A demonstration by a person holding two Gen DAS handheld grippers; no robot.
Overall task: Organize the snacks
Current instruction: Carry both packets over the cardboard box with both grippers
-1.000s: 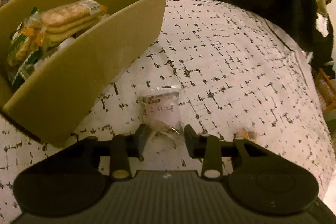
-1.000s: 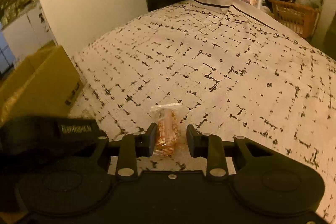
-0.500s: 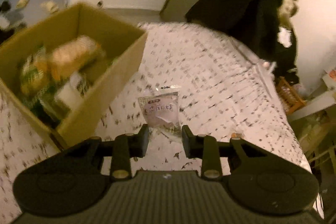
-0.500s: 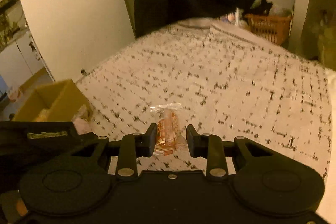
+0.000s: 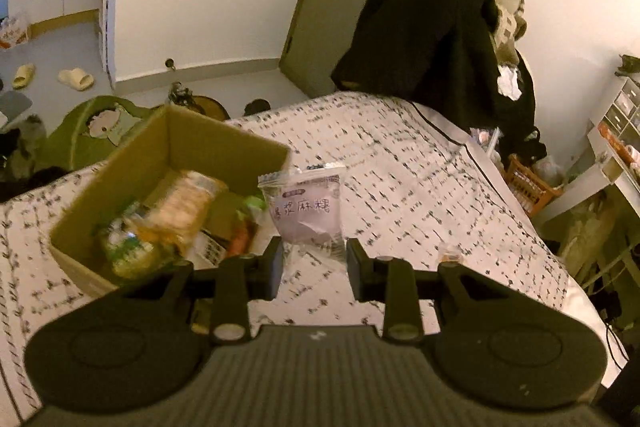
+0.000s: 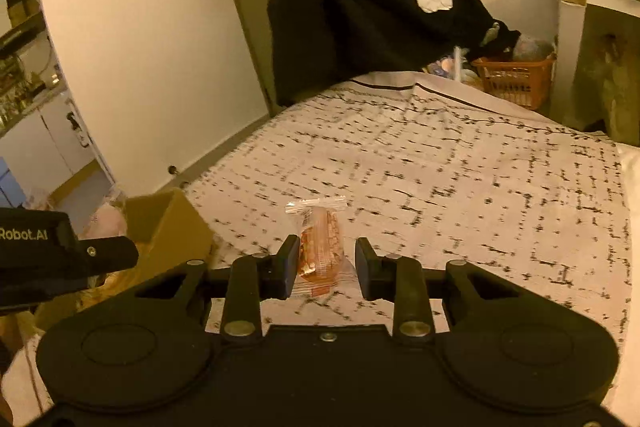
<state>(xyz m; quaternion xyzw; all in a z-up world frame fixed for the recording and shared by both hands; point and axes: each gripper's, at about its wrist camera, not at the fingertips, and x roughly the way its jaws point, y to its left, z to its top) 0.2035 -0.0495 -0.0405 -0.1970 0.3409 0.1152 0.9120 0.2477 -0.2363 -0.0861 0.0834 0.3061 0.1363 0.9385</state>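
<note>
My left gripper (image 5: 314, 267) is shut on the lower end of a pale purple snack packet (image 5: 306, 211) with printed characters, held up above the patterned bedspread (image 5: 400, 187). Just left of it stands an open cardboard box (image 5: 224, 147) with several snack packs inside. My right gripper (image 6: 326, 267) is shut on a small clear-wrapped orange snack (image 6: 320, 243), also lifted off the bedspread (image 6: 440, 167). In the right wrist view the box (image 6: 172, 227) sits at the lower left, behind the black body of the left gripper (image 6: 48, 255).
A small wrapped piece (image 5: 450, 255) lies on the bedspread beyond my left gripper's right finger. Dark coats (image 5: 432, 39) hang past the bed's far end. An orange basket (image 6: 516, 79) stands on the floor. A green bag (image 5: 100, 127) lies behind the box.
Both grippers have risen from the bedspread with their packets still held. The left one has tipped so the box's inside and the room behind it now show.
</note>
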